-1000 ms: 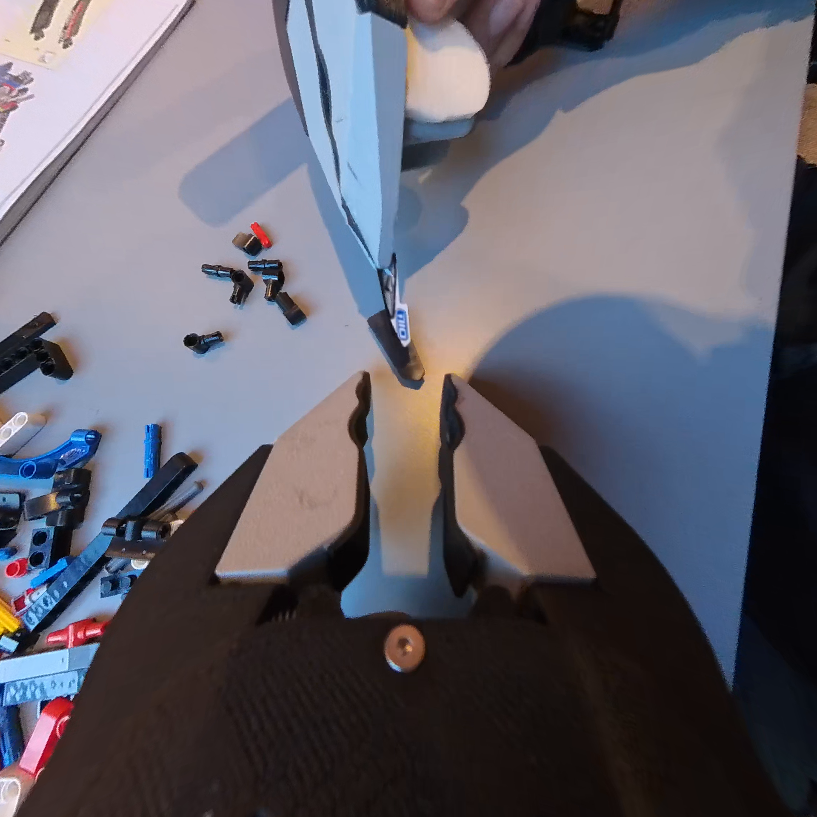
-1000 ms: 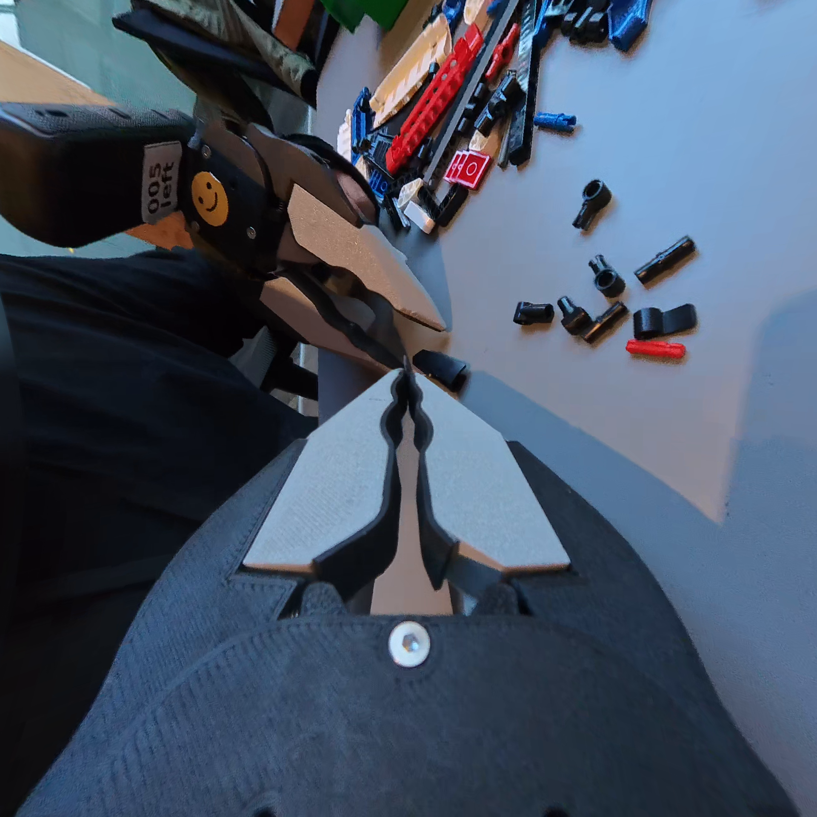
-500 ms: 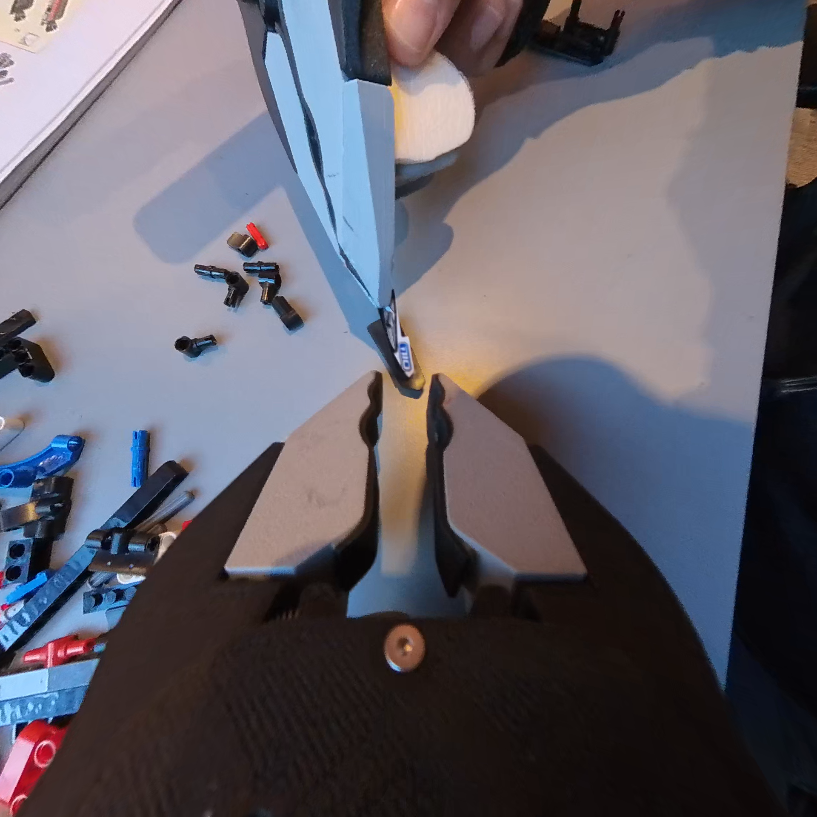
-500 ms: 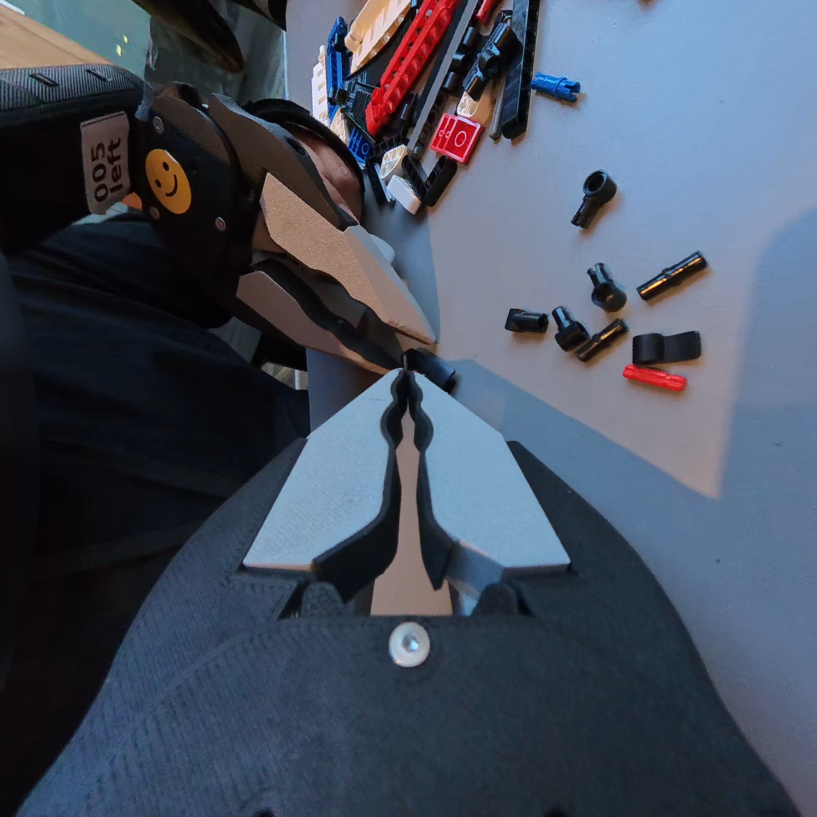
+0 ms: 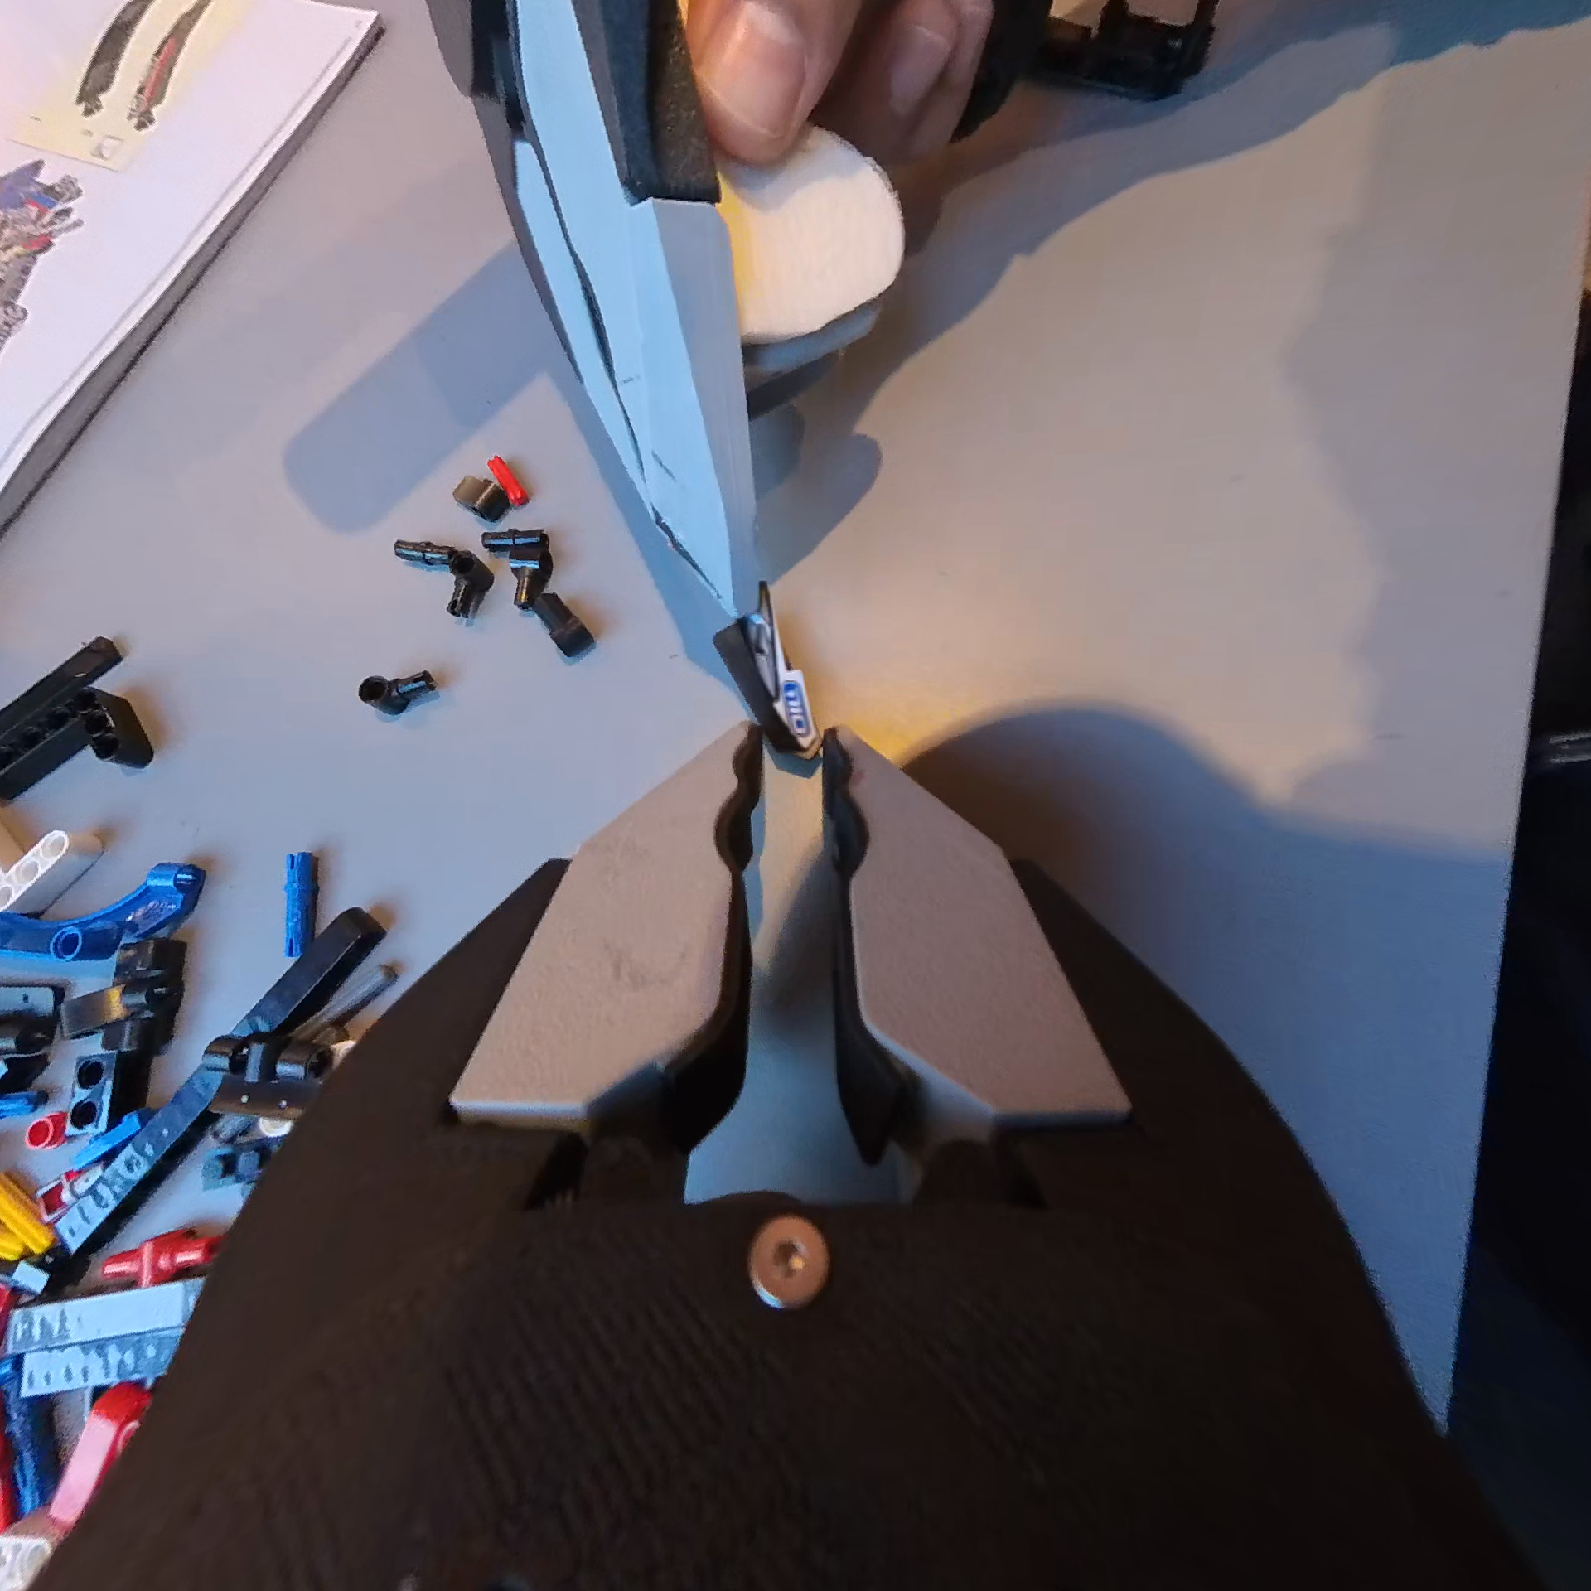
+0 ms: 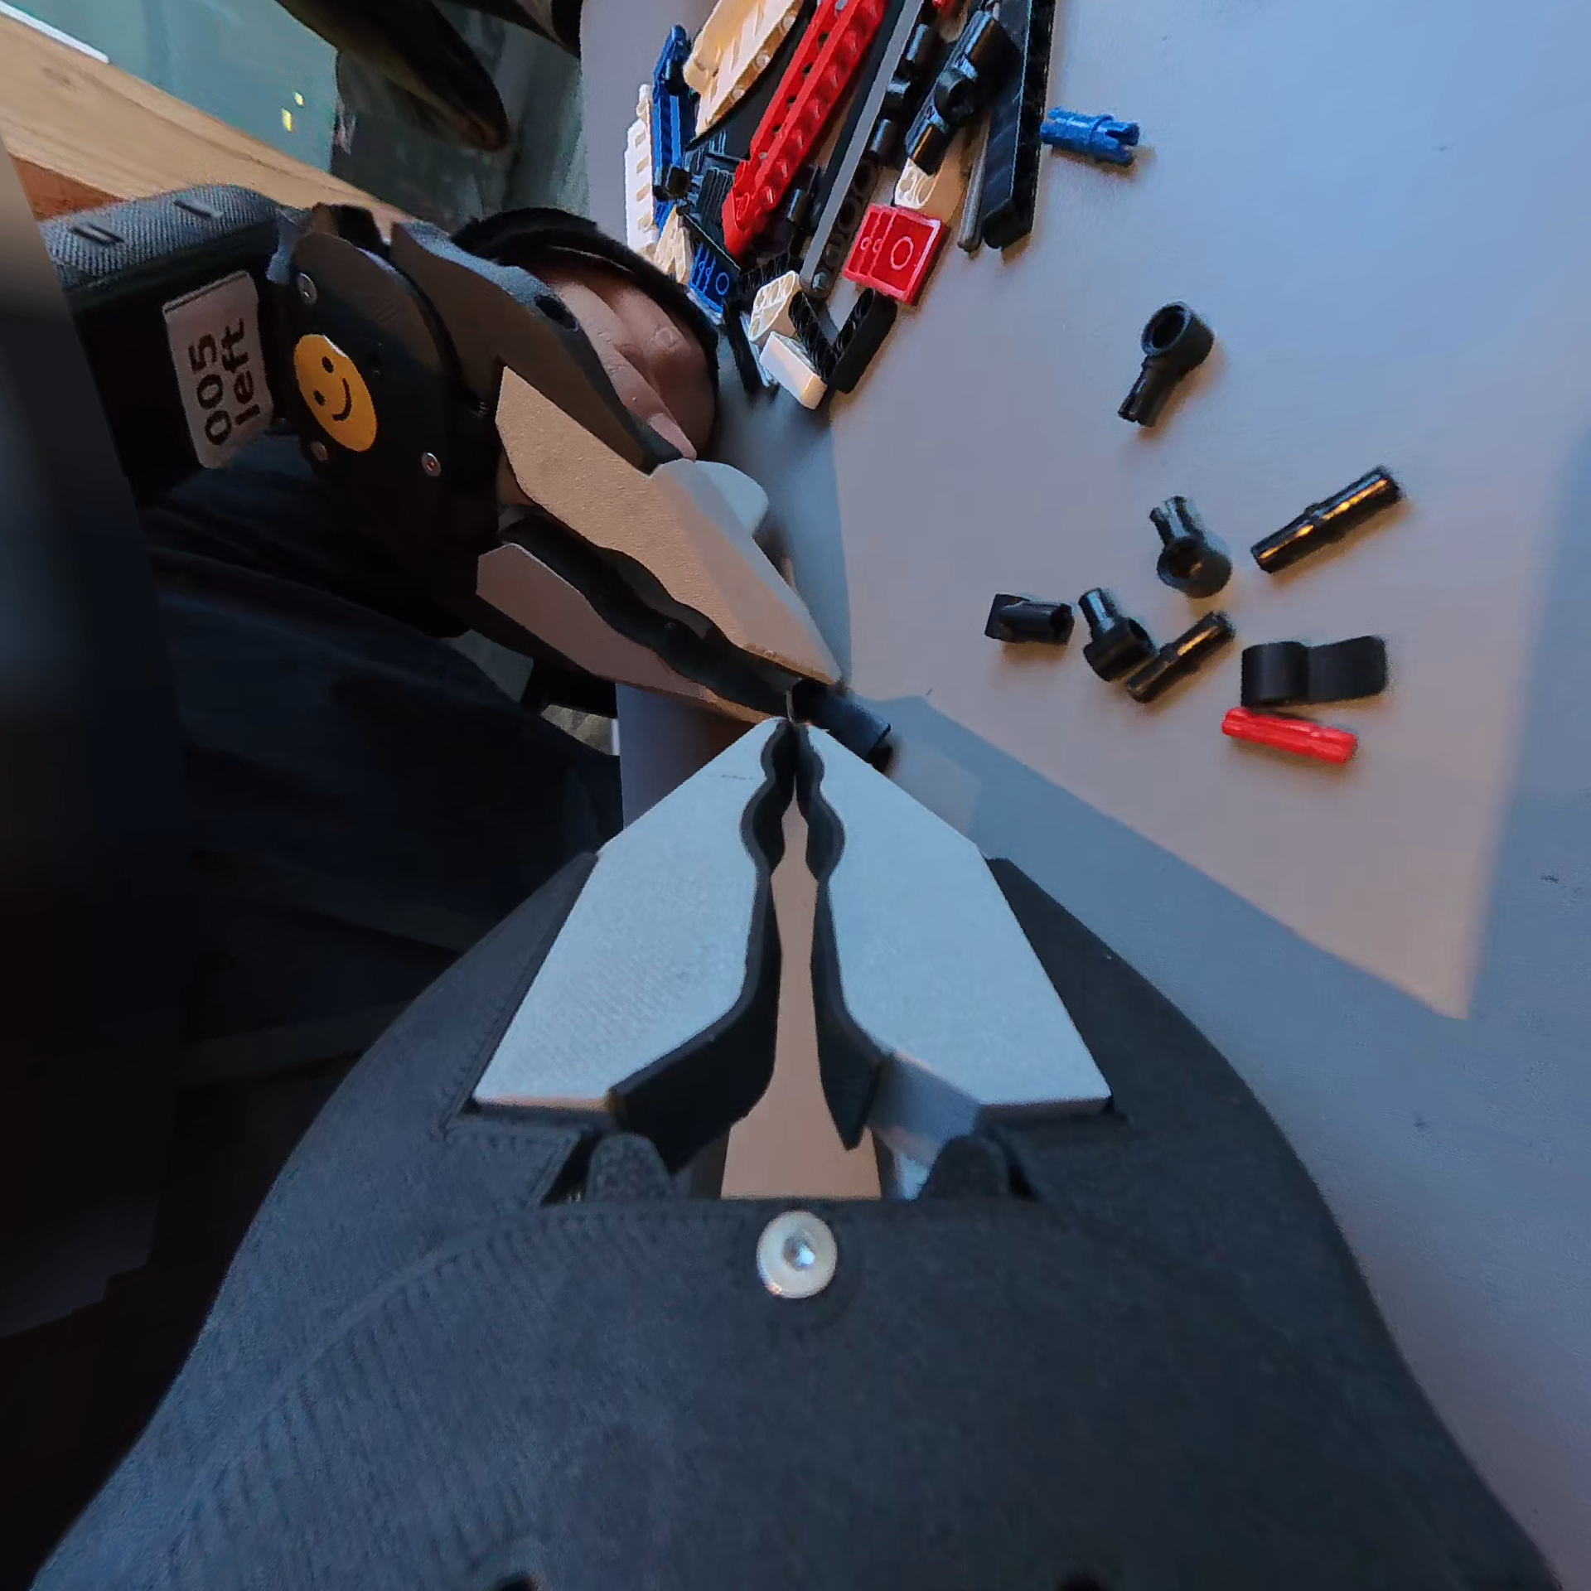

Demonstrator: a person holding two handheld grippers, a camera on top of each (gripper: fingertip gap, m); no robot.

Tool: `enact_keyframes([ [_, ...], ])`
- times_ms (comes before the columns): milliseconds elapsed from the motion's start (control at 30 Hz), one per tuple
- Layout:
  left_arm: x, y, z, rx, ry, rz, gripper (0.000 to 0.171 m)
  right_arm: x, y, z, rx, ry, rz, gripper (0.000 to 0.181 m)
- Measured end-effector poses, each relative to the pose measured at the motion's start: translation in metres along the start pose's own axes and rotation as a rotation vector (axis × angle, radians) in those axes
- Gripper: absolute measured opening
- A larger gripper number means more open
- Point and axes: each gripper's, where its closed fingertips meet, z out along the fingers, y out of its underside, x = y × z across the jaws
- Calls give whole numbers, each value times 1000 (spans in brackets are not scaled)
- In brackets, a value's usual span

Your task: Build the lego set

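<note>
One black piece points toward left tool.

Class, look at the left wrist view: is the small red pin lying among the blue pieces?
No. The red pin lies beside small black connectors, apart from the pile.

Your left gripper carries a grey label with dark printed characters on its black body, and a yellow smiley-face sticker just beside it. The small black piece bears a blue-and-white sticker with tiny lettering. A red tile shows white printed marks. The instruction booklet shows printed pictures; any text on it is too small to read.
</note>
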Motion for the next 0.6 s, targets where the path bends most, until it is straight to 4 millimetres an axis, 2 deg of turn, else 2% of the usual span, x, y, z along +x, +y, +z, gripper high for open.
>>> enact_keyframes([
  [67, -2, 0, 0, 2, -18, 1, 15, 0, 0, -1, -1, -24, 10, 0],
  [133, -4, -1, -1, 7, -29, -5, 31, 1, -1, -2, 2, -40, 19, 0],
  [200, -3, 0, -3, 9, -32, -3, 36, 1, -2, -3, 7, -60, 31, 0],
  [433, 1, 2, -12, 39, -80, 66, 37, 2, 0, -1, -15, -100, 60, 0],
  [600, 9, 1, -11, 43, -74, 135, 37, 5, 1, 1, -17, -144, 93, 0],
])
